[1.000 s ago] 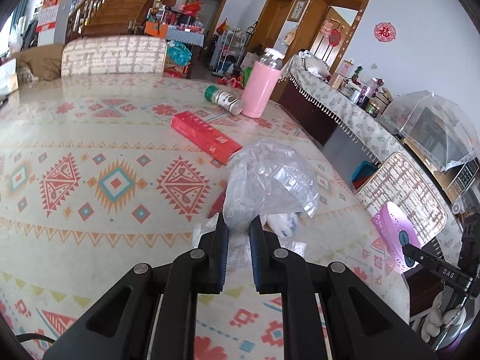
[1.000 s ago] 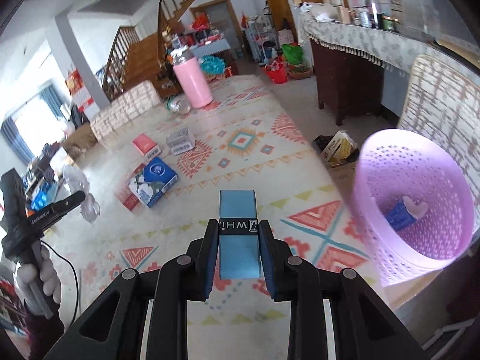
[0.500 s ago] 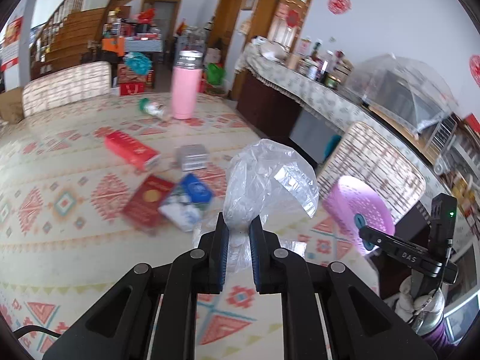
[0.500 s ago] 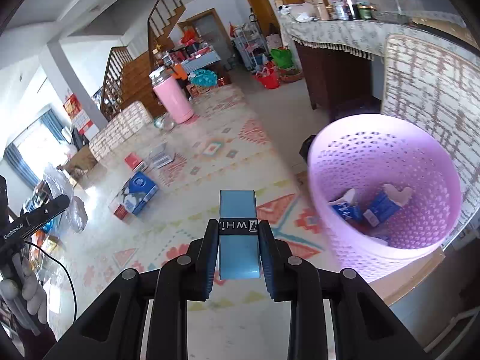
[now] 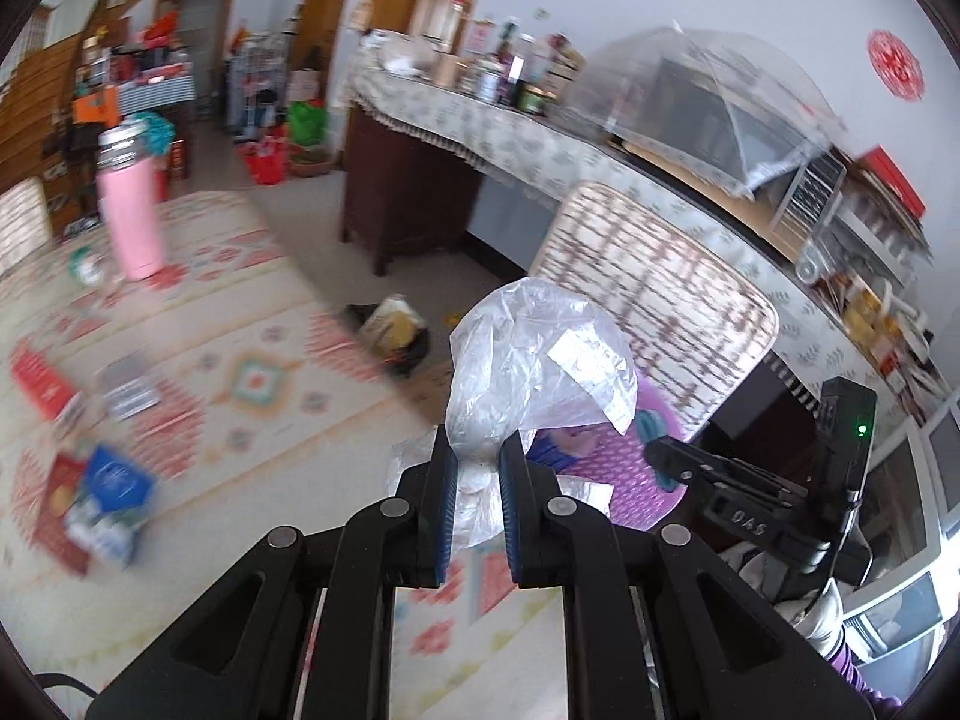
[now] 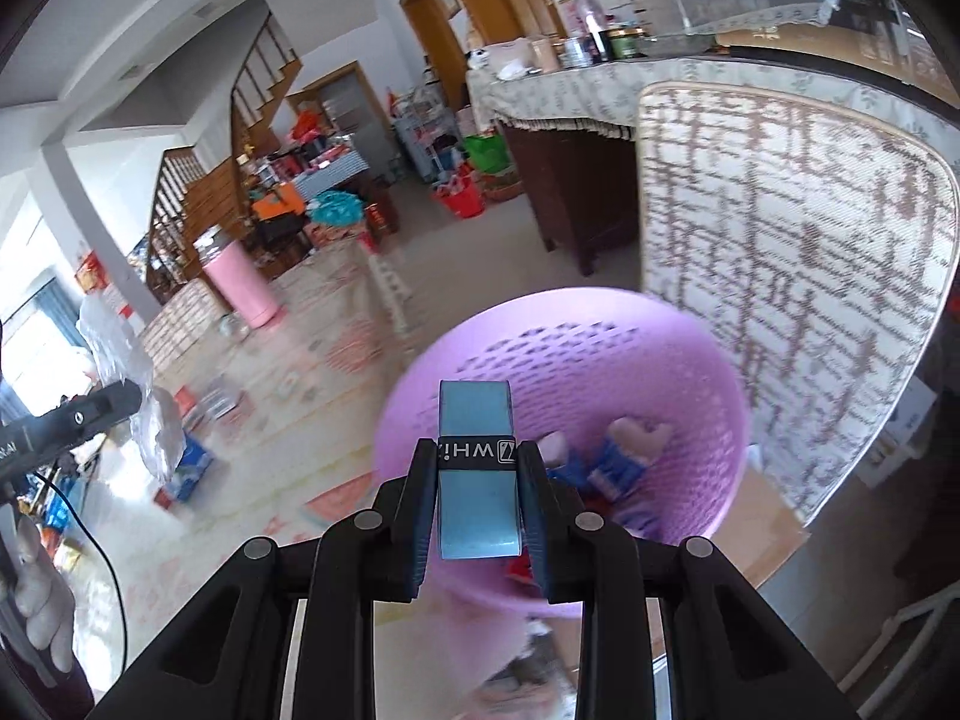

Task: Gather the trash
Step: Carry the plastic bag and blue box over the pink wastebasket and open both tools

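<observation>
Over a purple basket [image 6: 690, 372], right tongs [image 6: 477, 450] grip a "WHI"-banded blue packet [image 6: 474, 414]; left tongs [image 5: 477, 462] pinch a plastic bag [image 5: 528, 360].

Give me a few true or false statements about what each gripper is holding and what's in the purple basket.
1. The left gripper holds a clear plastic bag. True.
2. The right gripper is empty. False: its fingers clamp a light blue pack.
3. The purple basket already contains trash. True: blue-and-white cartons lie inside.
4. The pink bottle lies on its side. False: it stands upright.
5. The blue pack is already in the basket. False: it is gripped above it.
</observation>
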Action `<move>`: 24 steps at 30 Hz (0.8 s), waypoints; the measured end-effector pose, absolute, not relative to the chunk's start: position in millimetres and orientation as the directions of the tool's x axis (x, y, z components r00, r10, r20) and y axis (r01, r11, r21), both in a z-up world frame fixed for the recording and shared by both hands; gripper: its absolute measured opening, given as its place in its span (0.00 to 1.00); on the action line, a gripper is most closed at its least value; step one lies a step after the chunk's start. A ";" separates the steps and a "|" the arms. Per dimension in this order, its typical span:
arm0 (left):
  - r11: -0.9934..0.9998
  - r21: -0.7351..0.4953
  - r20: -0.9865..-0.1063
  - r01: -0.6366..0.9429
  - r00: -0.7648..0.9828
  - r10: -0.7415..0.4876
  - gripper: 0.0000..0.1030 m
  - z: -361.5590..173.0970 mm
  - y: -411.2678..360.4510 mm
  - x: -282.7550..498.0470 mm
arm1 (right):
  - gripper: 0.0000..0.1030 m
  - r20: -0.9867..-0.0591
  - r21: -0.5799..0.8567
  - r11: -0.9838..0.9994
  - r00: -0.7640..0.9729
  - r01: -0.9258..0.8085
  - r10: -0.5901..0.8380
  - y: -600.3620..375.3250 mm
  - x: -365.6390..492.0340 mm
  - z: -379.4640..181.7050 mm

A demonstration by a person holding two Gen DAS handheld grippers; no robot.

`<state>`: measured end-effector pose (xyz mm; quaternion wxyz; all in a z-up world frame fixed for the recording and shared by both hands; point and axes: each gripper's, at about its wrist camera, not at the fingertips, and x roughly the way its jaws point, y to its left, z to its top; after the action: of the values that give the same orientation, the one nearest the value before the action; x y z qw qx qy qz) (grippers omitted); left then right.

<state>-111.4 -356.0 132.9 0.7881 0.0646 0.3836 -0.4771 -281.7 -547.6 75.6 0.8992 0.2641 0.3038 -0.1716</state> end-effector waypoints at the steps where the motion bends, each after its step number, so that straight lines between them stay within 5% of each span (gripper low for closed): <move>1: 0.527 -0.267 -0.670 0.807 0.238 -0.704 0.12 131.8 -368.7 -112.0 | 0.28 -0.641 0.370 0.798 0.752 0.476 -0.151 -554.4 -280.9 74.0; 15: 0.482 -0.321 -0.709 0.815 0.131 -0.693 0.14 103.6 -460.9 -103.0 | 0.29 -0.673 0.380 0.760 0.721 0.527 -0.163 -603.8 -267.0 51.2; 18: 0.479 -0.319 -0.707 0.818 0.131 -0.695 0.30 104.1 -462.1 -104.8 | 0.32 -0.668 0.386 0.755 0.725 0.531 -0.168 -606.4 -268.0 51.8; 21: 0.489 -0.287 -0.693 0.823 0.174 -0.699 0.50 109.9 -453.6 -109.9 | 0.49 -0.658 0.373 0.756 0.728 0.538 -0.193 -604.9 -271.3 55.6; 24: 0.491 -0.291 -0.689 0.821 0.176 -0.703 0.50 113.9 -442.1 -110.0 | 0.51 -0.655 0.371 0.755 0.728 0.540 -0.199 -603.1 -273.0 58.1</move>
<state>-110.0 -442.1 113.9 0.7633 0.0732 0.4037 -0.4990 -273.0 -603.1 58.1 0.8862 0.2807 0.3037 -0.2087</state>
